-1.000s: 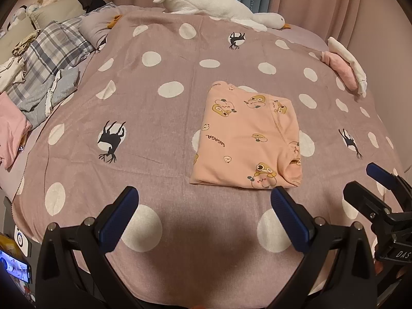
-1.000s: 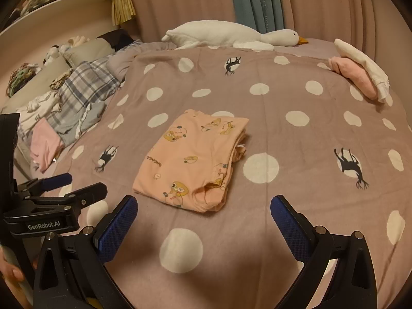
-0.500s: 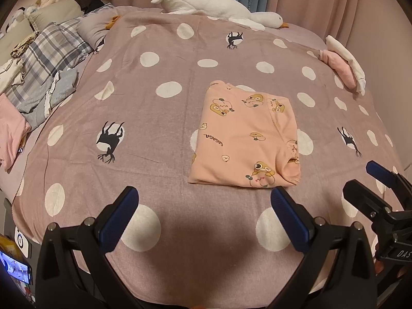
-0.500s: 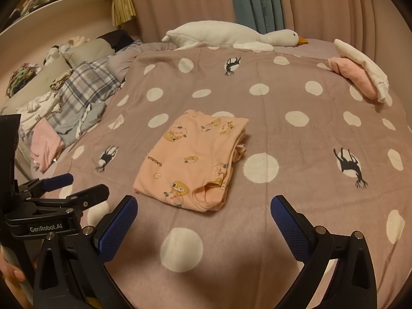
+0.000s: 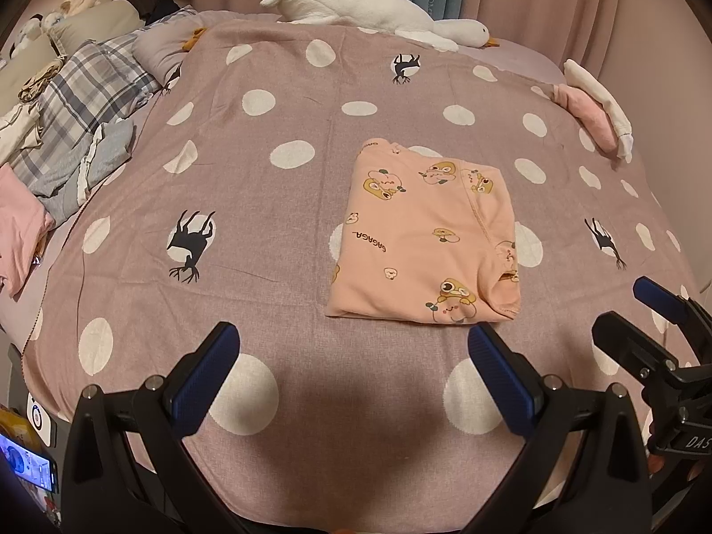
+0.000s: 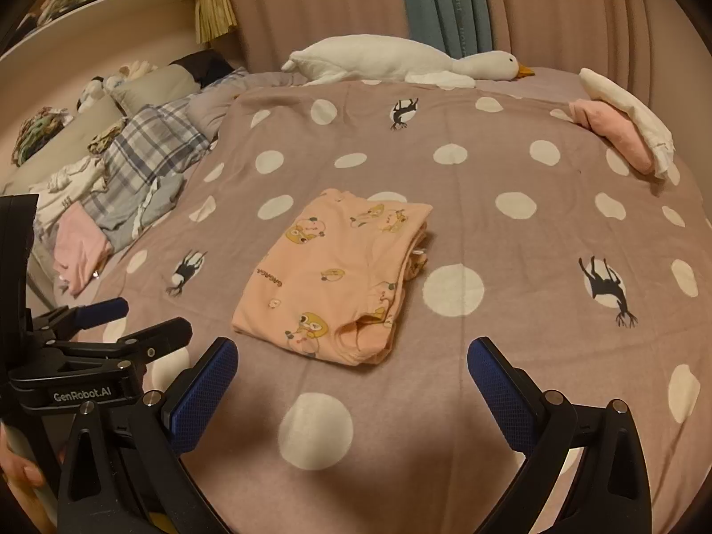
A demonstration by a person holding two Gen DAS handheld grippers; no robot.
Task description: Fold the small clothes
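A small peach garment with cartoon prints [image 5: 427, 240] lies folded into a rectangle on the mauve polka-dot bedspread [image 5: 276, 204]; it also shows in the right wrist view [image 6: 342, 276]. My left gripper [image 5: 351, 369] is open and empty, held just short of the garment's near edge. My right gripper [image 6: 351, 382] is open and empty, also short of the garment. The right gripper shows at the right edge of the left view [image 5: 641, 320], and the left gripper at the left edge of the right view [image 6: 129, 320].
A pile of unfolded clothes [image 5: 71, 133] lies along the bed's left side. Pink and white folded clothes [image 5: 596, 111] sit at the far right. A white goose plush [image 5: 369, 9] lies along the far edge, curtains behind it.
Both grippers stay open and almost still. The left view has shifted slightly, the garment sitting a touch higher in frame. The garment has not moved.
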